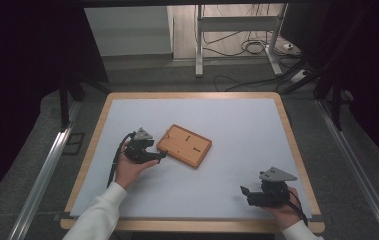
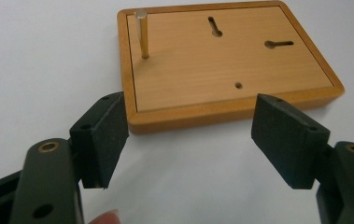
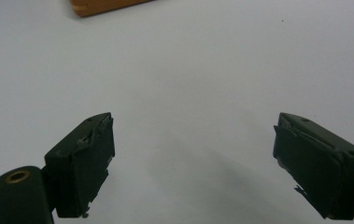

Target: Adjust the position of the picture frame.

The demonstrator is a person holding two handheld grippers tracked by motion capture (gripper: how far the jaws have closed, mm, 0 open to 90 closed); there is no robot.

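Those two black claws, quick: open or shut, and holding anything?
Left gripper: open, holding nothing, its jaws near the edge of the wooden board.
Right gripper: open, holding nothing, over bare white table.

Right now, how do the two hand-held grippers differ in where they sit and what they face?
The left hand-held gripper sits right at the wooden board, its jaws spread at the board's near edge; the right hand-held gripper rests near the table's front right corner, well away from the board. The left one faces the board and its upright metal pin; the right one faces bare white tabletop. Both are open, holding nothing.
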